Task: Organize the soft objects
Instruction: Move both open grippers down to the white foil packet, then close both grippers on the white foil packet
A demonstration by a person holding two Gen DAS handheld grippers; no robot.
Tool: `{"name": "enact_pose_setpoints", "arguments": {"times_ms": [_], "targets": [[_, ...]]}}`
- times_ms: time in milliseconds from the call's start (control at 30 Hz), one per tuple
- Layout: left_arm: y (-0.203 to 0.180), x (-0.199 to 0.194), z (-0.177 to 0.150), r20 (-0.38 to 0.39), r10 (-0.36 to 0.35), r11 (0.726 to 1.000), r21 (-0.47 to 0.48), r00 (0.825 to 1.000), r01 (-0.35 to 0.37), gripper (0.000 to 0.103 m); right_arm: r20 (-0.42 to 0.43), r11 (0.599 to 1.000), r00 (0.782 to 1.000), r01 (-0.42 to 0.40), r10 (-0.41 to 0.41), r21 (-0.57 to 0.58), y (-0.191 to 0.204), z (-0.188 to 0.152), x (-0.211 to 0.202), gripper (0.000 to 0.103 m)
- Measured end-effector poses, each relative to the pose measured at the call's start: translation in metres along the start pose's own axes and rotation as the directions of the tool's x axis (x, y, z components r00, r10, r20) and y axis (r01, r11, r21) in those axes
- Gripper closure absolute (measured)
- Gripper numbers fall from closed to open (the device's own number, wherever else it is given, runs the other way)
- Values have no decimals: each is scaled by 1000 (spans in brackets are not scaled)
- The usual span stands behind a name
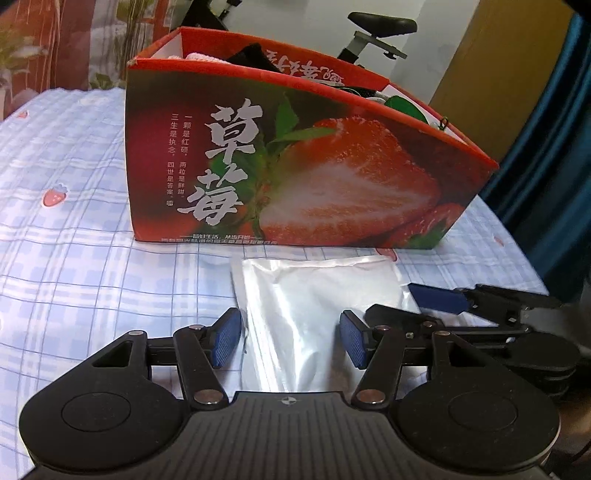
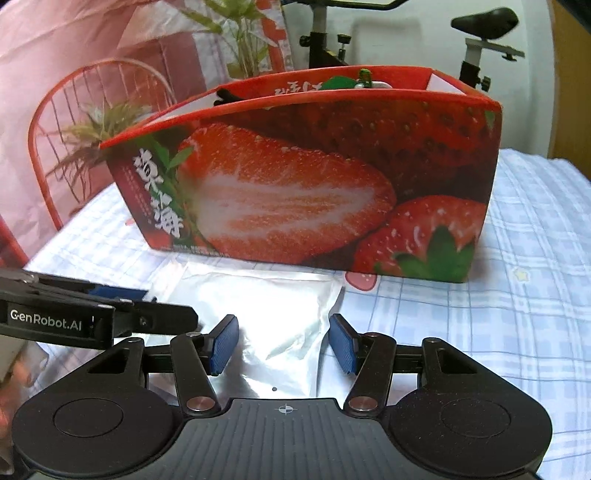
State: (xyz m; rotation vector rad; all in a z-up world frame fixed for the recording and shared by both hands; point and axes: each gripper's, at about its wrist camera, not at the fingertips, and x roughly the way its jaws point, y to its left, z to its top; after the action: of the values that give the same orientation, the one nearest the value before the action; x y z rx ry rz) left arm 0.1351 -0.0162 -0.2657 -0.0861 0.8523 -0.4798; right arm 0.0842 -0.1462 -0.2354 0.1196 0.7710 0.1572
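A flat silver foil pouch [image 1: 314, 295] lies on the blue checked sheet [image 1: 74, 258], just in front of a strawberry-printed cardboard box [image 1: 295, 166]. Black, white and green soft items [image 1: 255, 55] poke above the box rim. My left gripper [image 1: 290, 339] hangs open over the near end of the pouch, and its blue pads do not press on it. My right gripper [image 2: 283, 343] is also open over the same pouch [image 2: 266, 306], facing the box [image 2: 314, 177]. Each gripper shows in the other's view, the right gripper [image 1: 439, 299] at the pouch's right edge and the left gripper [image 2: 110, 314] at its left.
An exercise bike [image 2: 476, 33] stands behind the box. A red wire chair [image 2: 62, 122] and a plant [image 2: 92, 129] are at the bed's far left. A dark blue curtain [image 1: 546, 166] and a wooden panel [image 1: 491, 74] border the right side.
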Motion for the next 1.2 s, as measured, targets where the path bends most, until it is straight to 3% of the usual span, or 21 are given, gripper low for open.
{"name": "enact_pose_setpoints", "arguments": {"times_ms": [233,567,767,967,1033,1200], "targets": [[1,-1,-2,12,12,1000,-10,1000,-12,43,19,998,998,68,-68,-3,0,-7,-10,50],[3,-2,-6,23,-23,998,-51,999,25,43,25,998,998,51,-51,29,-6,-10,-10,49],[1,-1,-7,18,-45,998,-52,999,46,43,16,1000,1000,-5,5,12,2,-11,-8,50],[0,-2,-11,10,-116,990,-75,993,116,49,26,986,992,-123,121,113,-4,-12,-8,60],[0,-3,-11,8,-119,990,-77,993,119,51,31,984,992,-127,124,125,-4,-13,-9,60],[4,-5,-10,-2,-103,991,-84,995,102,53,33,982,993,-114,110,151,-9,-14,-11,76]]}}
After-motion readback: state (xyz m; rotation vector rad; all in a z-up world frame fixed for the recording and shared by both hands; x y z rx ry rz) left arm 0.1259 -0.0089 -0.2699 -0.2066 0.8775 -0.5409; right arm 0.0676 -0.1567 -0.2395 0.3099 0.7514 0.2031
